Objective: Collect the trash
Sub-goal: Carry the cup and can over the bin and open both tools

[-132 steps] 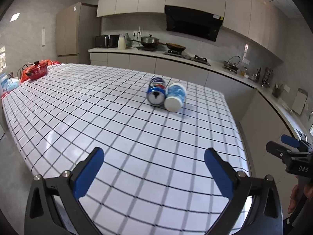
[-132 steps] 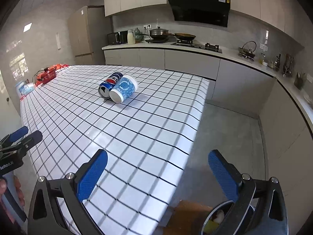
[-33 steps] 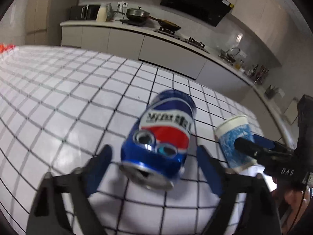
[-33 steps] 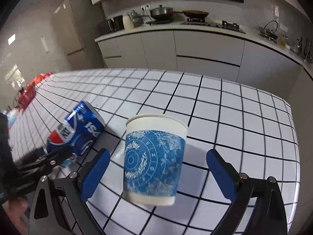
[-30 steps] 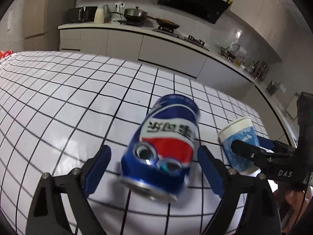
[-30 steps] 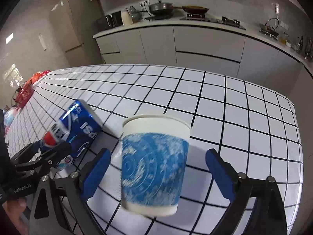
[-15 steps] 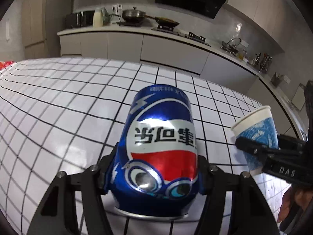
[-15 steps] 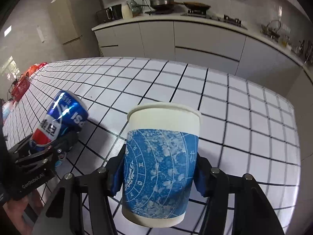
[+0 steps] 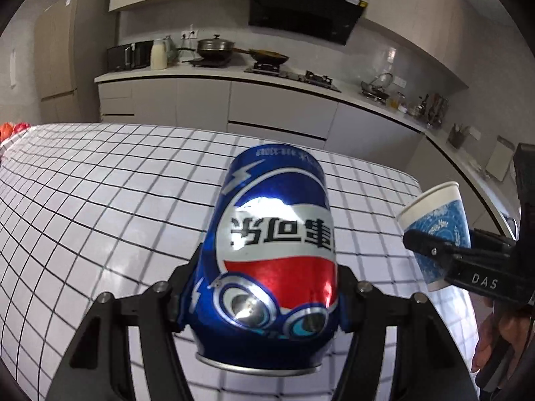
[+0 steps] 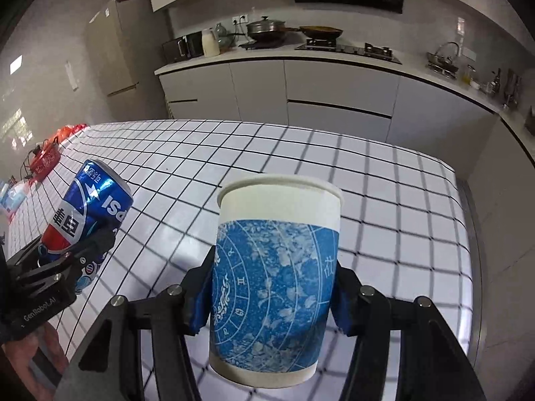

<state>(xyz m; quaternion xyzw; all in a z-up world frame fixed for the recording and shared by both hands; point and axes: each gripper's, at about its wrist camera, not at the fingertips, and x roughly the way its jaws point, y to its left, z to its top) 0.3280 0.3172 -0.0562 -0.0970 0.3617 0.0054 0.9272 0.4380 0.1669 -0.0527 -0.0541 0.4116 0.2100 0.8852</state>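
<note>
The can [image 9: 272, 257] is clamped in the left gripper's [image 9: 264, 297] jaws, base pointing away; the paper cup [image 10: 276, 264] (rim away) is clamped in the right gripper's [image 10: 271, 297] jaws, above the worktop [image 9: 100, 183].

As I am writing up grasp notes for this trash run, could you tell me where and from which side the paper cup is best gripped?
Grip the paper cup across its lower blue band, one pad on each side, as the right gripper does now. The wall there is straight and round, so the pads sit flat. The rolled rim is wider and open, and would probably crush; a light squeeze seems safest.
</note>
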